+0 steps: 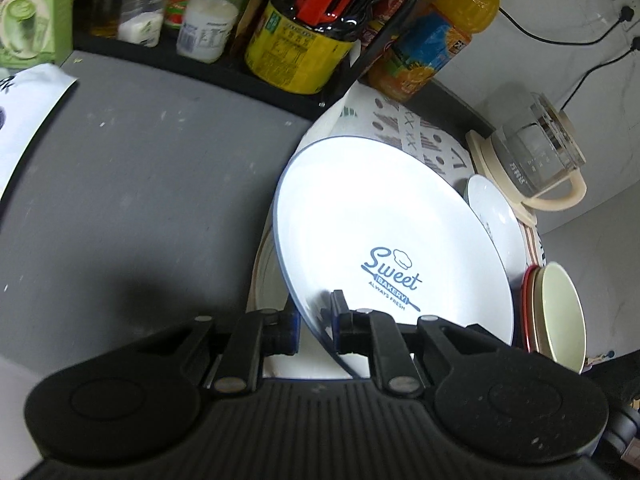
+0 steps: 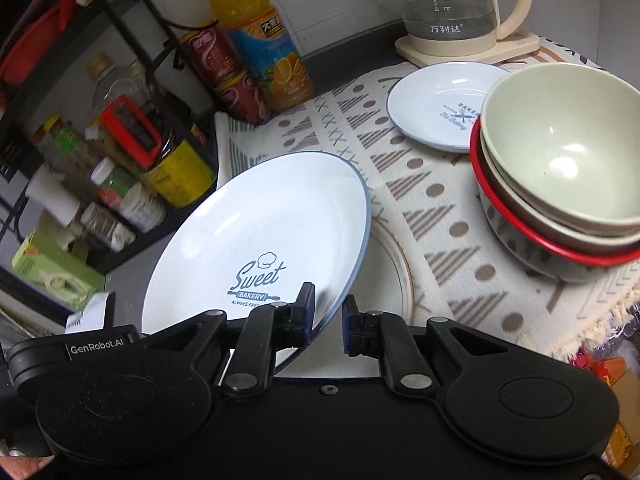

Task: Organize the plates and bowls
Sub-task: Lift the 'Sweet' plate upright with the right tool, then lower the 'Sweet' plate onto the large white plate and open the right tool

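Left tool (image 1: 316,326) clamps tilted plate (image 1: 384,232) rim | right tool (image 2: 328,322) straddles rim, narrow gap

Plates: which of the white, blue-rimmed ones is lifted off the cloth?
The large "Sweet Bakery" plate, tilted, its rim between the jaws of both grippers. The small blue-rimmed plate lies flat on the patterned cloth.

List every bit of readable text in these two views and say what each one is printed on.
"Sweet BAKERY ALWAYS FRESH": large white plate.
"BAKERY", the rest too small: small white plate.
"万利达": glass kettle.
"GenRobot.AI": body of the right gripper.
Orange juice bottle: label characters too blurred to read.
Red cans and the jars on the black rack: labels unreadable.
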